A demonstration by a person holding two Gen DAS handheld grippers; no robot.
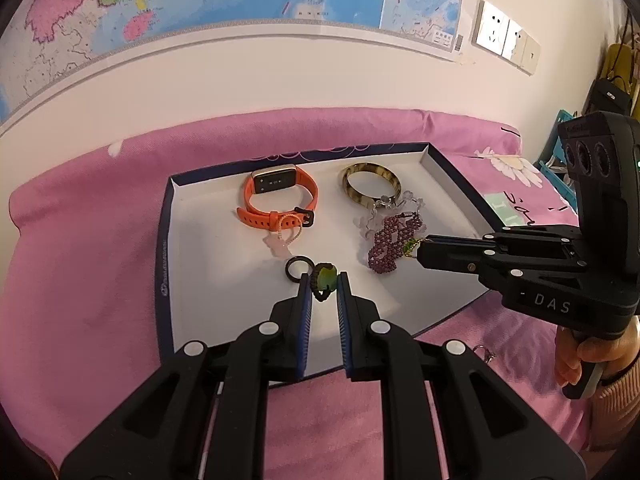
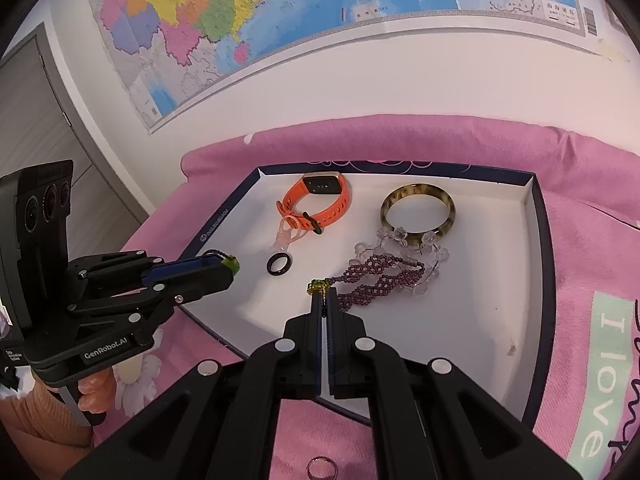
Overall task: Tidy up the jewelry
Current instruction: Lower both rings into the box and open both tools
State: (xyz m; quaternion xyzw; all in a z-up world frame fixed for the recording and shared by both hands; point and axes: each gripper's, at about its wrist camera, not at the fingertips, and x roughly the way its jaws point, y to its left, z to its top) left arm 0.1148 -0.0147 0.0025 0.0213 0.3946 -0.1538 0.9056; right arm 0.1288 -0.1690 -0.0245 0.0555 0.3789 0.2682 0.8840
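A white tray (image 1: 164, 240) with a dark blue rim lies on a pink blanket. In it are an orange watch (image 1: 276, 196), a mottled bangle (image 1: 370, 184), a clear flower-bead bracelet (image 1: 384, 208), a black ring (image 1: 298, 268) and a pink bead charm (image 1: 286, 236). My left gripper (image 1: 324, 289) is shut on a green stone pendant (image 1: 325, 277) with a black cord, just above the tray floor beside the black ring. My right gripper (image 2: 322, 298) is shut on the green-gold end (image 2: 316, 286) of a purple beaded bracelet (image 2: 376, 280), which trails onto the tray.
A clear ring (image 2: 320, 470) lies on the blanket (image 2: 580, 240) in front of the tray, and a small silver piece (image 1: 486, 354) lies near its front corner. A wall with a map and sockets (image 1: 504, 36) stands behind. A hand (image 1: 588, 356) holds the right gripper's handle.
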